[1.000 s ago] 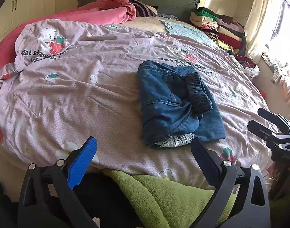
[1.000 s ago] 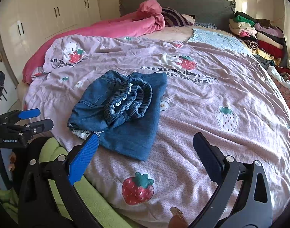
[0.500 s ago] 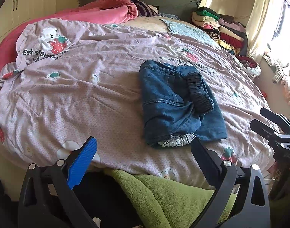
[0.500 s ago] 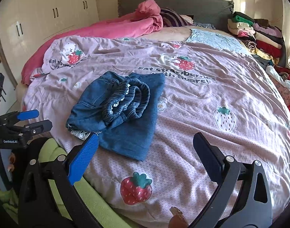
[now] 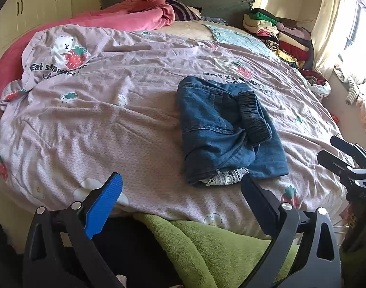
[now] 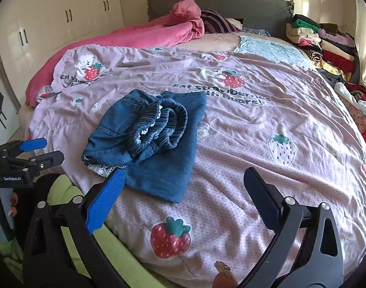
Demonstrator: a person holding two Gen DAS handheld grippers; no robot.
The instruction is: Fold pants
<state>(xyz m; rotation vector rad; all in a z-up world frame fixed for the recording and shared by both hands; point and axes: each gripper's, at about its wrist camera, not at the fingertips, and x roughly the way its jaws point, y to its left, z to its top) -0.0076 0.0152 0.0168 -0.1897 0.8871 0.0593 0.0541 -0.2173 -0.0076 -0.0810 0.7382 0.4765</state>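
On the near half of the bed, the folded pants (image 5: pixel 228 132) lay as a compact denim bundle on the lilac quilt (image 5: pixel 111 120), the gathered elastic waistband (image 6: pixel 159 124) turned up on top and a strip of white lace trim (image 5: pixel 226 177) peeping out at the near edge. Judging by that squared stack, the folding looked all but finished, which would explain why neither tool was touching the cloth.

At the left, the left tongs (image 5: pixel 180 192) hung off the near edge of the bed, spread wide and holding nothing, above a green fleece (image 5: pixel 207 244). In the right wrist view a small white label on their body seemed to read "GenRobot.AI", though the print was tiny.

Across the middle, the quilt carried the words "Eat strawberries with bears!" (image 6: pixel 221 93) beside a bear-and-strawberry print; a second copy at the far left was creased and only partly legible.

To the right, the right tongs (image 6: pixel 183 184) were likewise wide apart and empty, near the bundle's near corner without touching it. A stack of folded clothes (image 6: pixel 322 40) sat at the far right by the headboard, likely where finished pieces were kept.
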